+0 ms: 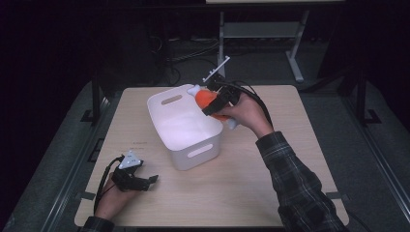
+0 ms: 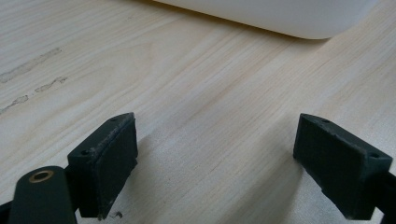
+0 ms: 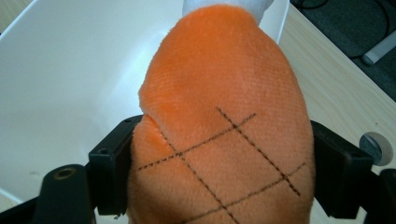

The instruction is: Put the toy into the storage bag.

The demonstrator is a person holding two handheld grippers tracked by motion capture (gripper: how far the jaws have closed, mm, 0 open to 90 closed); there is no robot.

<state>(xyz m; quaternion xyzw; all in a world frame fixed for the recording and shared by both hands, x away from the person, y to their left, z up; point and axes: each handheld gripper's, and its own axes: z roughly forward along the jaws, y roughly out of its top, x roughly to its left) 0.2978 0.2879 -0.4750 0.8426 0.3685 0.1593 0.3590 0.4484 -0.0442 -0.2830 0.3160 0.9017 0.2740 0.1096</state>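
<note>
An orange plush toy with white ends and dark stitched crossing lines is held over the far right rim of a white plastic bin. My right gripper is shut on it, both pads pressing into its sides. The bin's bare white inside lies below and beyond the toy. My left gripper rests low over the table near the front left corner, open with nothing between its pads. The bin's bottom edge lies ahead of it.
The light wooden table ends at dark floor on all sides. A metal stand rises behind the far edge. A round metal fitting sits in the tabletop beside the bin.
</note>
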